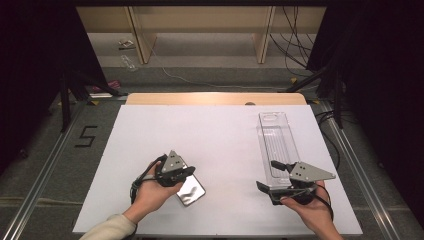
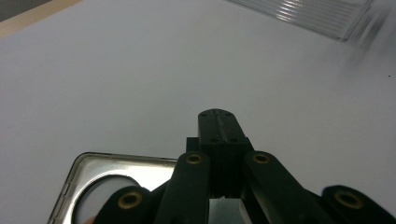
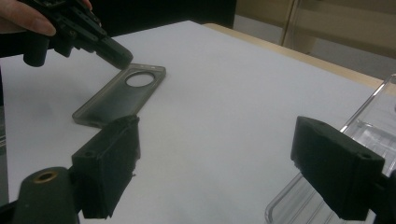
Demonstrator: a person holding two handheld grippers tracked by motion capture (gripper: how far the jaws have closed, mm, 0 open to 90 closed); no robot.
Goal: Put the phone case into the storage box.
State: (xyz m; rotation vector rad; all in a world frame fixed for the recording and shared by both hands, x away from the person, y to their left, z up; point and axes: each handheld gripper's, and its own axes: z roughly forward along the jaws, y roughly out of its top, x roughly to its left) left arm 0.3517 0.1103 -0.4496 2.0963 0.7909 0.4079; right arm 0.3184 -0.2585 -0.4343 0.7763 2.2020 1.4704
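Left tongs point(image 1: 189, 172) sit at about 7 o'clock on the white table point(image 1: 210, 135), held in the left hand point(image 1: 150, 192). In the left gripper view the two black jaws stand pressed together, clenched on nothing, tips point(image 2: 218, 122) over bare table just past the case's camera end. The right gripper view shows the same tongs point(image 3: 122, 59) with the closed tip at the case's top edge, beside the round camera cut-out; whether tip and case touch cannot be told.

Phone case point(image 1: 191, 190): clear and grey-tinted, lying flat on the table at 7 o'clock, directly under and just to 5 o'clock of the left tongs. Its round cut-out end point(image 2: 100, 193) faces the far side of the table. In the right gripper view the case point(image 3: 116, 100) lies well apart from the right jaws.

Right tongs point(image 1: 272, 176) at about 5 o'clock, held in the right hand point(image 1: 312, 210). Jaws released, standing wide apart, with the near end of a clear plastic tray point(image 1: 276, 142) between them; the pads do not press on it. The tray point(image 3: 373, 126) runs lengthwise toward 1 o'clock, and its ribbed floor shows in the left gripper view point(image 2: 308, 16).
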